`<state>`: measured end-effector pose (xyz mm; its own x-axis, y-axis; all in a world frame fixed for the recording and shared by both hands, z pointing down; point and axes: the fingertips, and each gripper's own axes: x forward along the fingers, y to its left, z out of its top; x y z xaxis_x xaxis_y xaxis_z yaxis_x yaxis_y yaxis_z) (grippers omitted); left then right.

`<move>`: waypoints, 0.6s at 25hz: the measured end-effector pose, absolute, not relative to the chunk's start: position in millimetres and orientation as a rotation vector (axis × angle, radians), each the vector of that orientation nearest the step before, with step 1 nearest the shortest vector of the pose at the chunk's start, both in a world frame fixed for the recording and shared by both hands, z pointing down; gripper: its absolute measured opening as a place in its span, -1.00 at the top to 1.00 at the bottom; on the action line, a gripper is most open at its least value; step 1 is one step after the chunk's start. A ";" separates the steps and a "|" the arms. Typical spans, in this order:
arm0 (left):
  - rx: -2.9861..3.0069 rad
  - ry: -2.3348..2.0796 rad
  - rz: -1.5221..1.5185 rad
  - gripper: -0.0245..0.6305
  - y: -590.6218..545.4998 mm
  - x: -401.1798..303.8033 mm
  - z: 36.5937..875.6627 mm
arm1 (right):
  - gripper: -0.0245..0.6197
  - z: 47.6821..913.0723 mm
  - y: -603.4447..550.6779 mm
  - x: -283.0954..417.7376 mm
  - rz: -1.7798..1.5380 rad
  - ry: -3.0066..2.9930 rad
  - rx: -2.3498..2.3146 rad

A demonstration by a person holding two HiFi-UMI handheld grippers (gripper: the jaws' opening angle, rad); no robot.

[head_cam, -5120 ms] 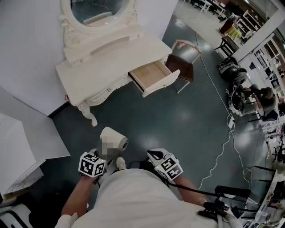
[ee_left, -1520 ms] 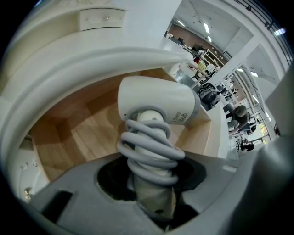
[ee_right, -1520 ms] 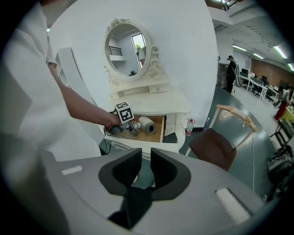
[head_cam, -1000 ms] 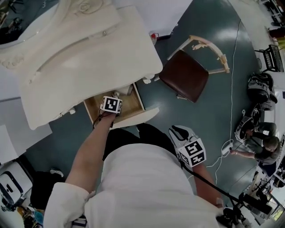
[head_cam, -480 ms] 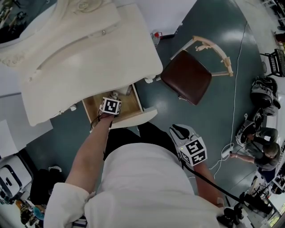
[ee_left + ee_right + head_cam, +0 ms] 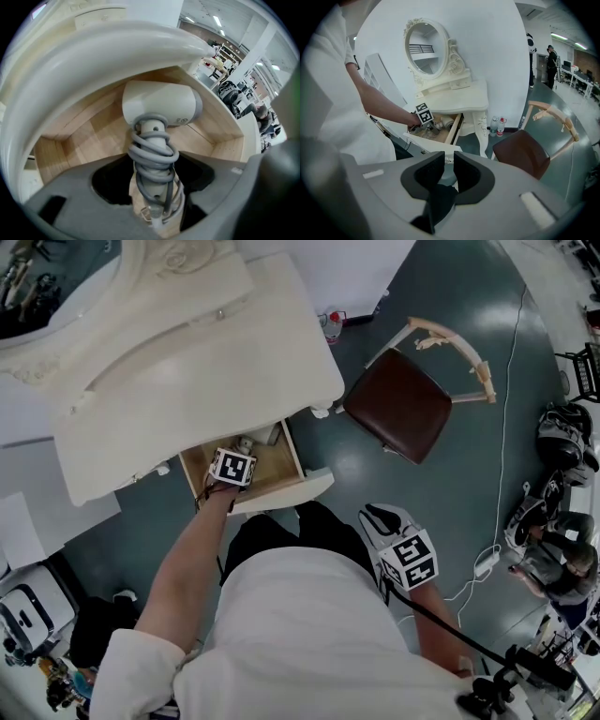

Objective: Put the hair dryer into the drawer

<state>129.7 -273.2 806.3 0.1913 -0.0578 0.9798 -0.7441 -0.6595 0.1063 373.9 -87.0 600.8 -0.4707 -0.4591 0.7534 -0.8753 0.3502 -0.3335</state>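
Note:
The white hair dryer [image 6: 159, 108], its grey cord wound round the handle, lies on the wooden bottom of the open drawer [image 6: 281, 491] under the dressing table. My left gripper [image 6: 154, 190] points down into the drawer. Its jaws are opening, with the handle between them and dark gaps on both sides. In the head view the left gripper [image 6: 233, 465] hangs over the drawer, with the dryer [image 6: 247, 442] peeking out beyond it. My right gripper [image 6: 376, 517] is held at the person's right side, away from the drawer. Its jaws [image 6: 449, 161] stand together with nothing in them.
The white dressing table [image 6: 187, 362] with an oval mirror [image 6: 424, 44] overhangs the drawer. A chair with a brown seat [image 6: 394, 407] stands to the right. Two bottles [image 6: 498, 126] sit by the table leg. A white cable [image 6: 497, 427] runs across the floor.
Five seconds ago the dryer was held in the left gripper, far from the table; now it rests in the drawer. Over the last second both hands barely shifted.

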 end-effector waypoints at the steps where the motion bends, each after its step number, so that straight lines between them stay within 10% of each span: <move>1: 1.891 -0.743 1.506 0.08 -273.6 130.1 803.8 | 0.73 602.2 -89.8 372.9 0.995 -2.078 1.155; 15: 1.998 -0.759 1.245 0.06 -277.5 117.5 725.6 | 0.73 613.7 -132.4 317.8 0.934 -2.194 0.989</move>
